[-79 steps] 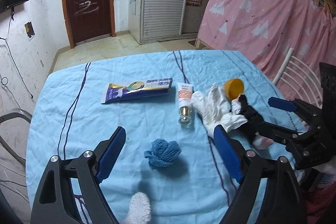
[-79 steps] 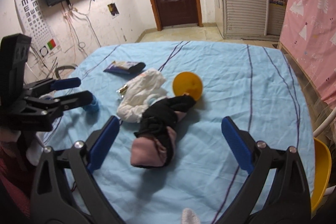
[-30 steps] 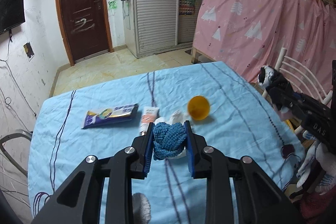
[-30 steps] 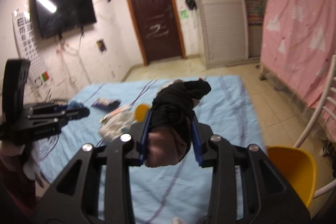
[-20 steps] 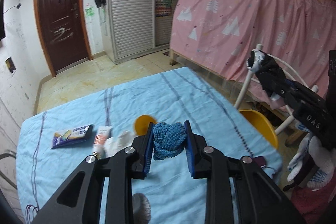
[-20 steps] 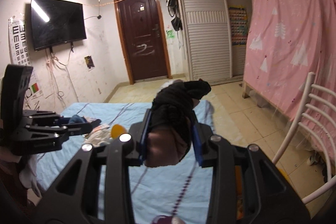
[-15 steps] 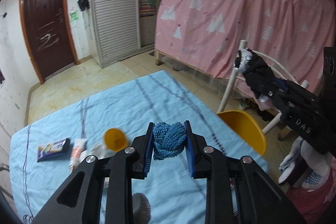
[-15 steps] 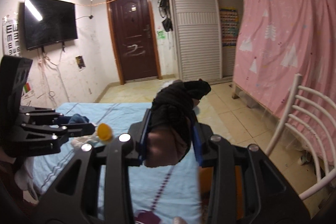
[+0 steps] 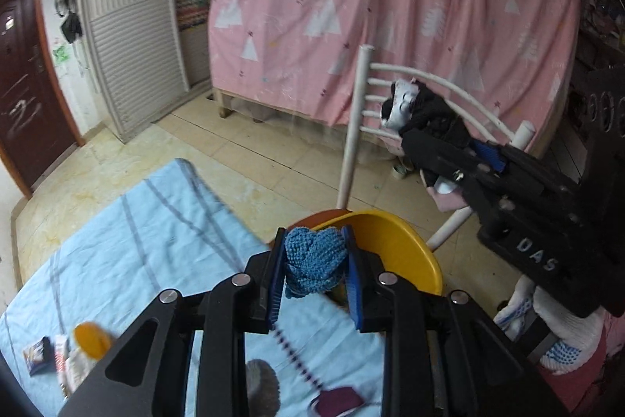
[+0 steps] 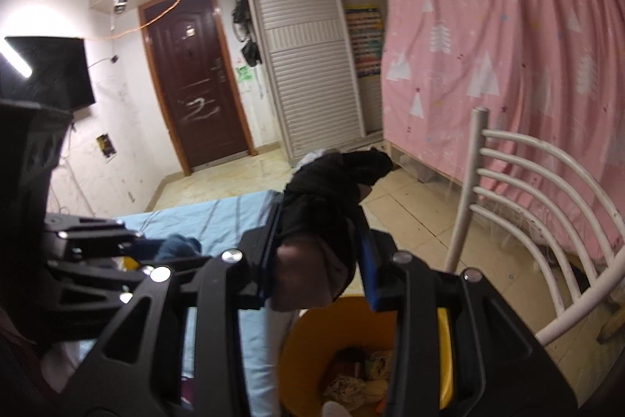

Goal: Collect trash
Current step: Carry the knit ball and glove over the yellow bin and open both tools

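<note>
— Beside the counter [image 9: 129, 245], what stands on the floor?

— One yellow bin [image 10: 308, 350], just off the counter's blue-sheeted edge and in front of a white chair [image 10: 519, 206]. From the right wrist view its mouth is open and crumpled scraps [image 10: 359, 370] lie at the bottom, pale and mixed; I cannot count them.

— And what do the claws carry?

— Two claws, one thing each. The left claw [image 9: 314, 260] is clamped on a blue knit ball [image 9: 314, 256], held between its blue pads over the bin's near rim. The right claw [image 10: 318, 241] is gripping a black and pink cloth bundle [image 10: 320, 217], which bulges out above and below the pads; it hangs above the bin.

— Anything left on the counter?

— At the far left corner in the left wrist view: one orange cup [image 9: 91, 337], one tube [image 9: 62, 354], one flat packet [image 9: 37, 360], and something white beside them, too blurred to tell. A dark red patch [image 9: 340, 399] lies near the close edge.
</note>
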Demonstrator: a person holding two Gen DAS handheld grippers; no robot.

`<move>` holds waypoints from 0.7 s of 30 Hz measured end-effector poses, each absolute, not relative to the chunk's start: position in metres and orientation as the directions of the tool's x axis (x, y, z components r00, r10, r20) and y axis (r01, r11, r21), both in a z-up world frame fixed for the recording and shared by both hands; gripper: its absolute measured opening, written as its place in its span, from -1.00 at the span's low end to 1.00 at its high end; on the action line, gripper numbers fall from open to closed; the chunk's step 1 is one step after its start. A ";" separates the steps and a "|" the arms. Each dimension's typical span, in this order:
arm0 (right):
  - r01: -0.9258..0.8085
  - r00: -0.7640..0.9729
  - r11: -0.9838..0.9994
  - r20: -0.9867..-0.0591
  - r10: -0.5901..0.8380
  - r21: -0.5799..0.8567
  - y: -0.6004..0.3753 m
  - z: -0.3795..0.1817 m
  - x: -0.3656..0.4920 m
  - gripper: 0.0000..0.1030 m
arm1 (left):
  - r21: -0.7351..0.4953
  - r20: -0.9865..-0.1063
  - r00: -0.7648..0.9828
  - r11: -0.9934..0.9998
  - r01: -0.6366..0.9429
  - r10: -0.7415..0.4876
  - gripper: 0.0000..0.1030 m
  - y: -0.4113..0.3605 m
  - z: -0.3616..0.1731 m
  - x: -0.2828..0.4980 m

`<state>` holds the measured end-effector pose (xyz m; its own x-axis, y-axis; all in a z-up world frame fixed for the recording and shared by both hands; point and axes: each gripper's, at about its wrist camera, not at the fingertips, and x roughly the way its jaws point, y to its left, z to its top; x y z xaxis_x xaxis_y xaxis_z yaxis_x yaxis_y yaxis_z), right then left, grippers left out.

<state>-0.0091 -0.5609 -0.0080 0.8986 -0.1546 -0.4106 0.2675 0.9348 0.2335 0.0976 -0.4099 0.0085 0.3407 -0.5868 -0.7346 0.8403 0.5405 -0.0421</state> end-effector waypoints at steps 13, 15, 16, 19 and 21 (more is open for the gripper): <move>0.315 0.890 0.896 -0.424 -0.165 0.313 -0.591 -0.019 -0.009 0.09 | -0.087 -0.806 0.243 0.514 0.853 -0.540 -0.02 -0.478 -0.043 0.108; 0.318 0.893 0.891 -0.419 -0.166 0.325 -0.595 -0.019 -0.011 0.09 | -0.081 -0.808 0.250 0.520 0.850 -0.534 0.08 -0.480 -0.045 0.108; 0.318 0.894 0.888 -0.416 -0.165 0.332 -0.597 -0.020 -0.012 0.10 | -0.076 -0.807 0.254 0.521 0.850 -0.532 0.11 -0.480 -0.045 0.108; 0.317 0.898 0.884 -0.409 -0.163 0.343 -0.598 -0.020 -0.013 0.15 | -0.066 -0.807 0.263 0.523 0.850 -0.529 0.15 -0.478 -0.045 0.106; 0.314 0.900 0.885 -0.404 -0.163 0.343 -0.595 -0.019 -0.012 0.18 | -0.057 -0.804 0.273 0.526 0.848 -0.528 0.16 -0.478 -0.044 0.105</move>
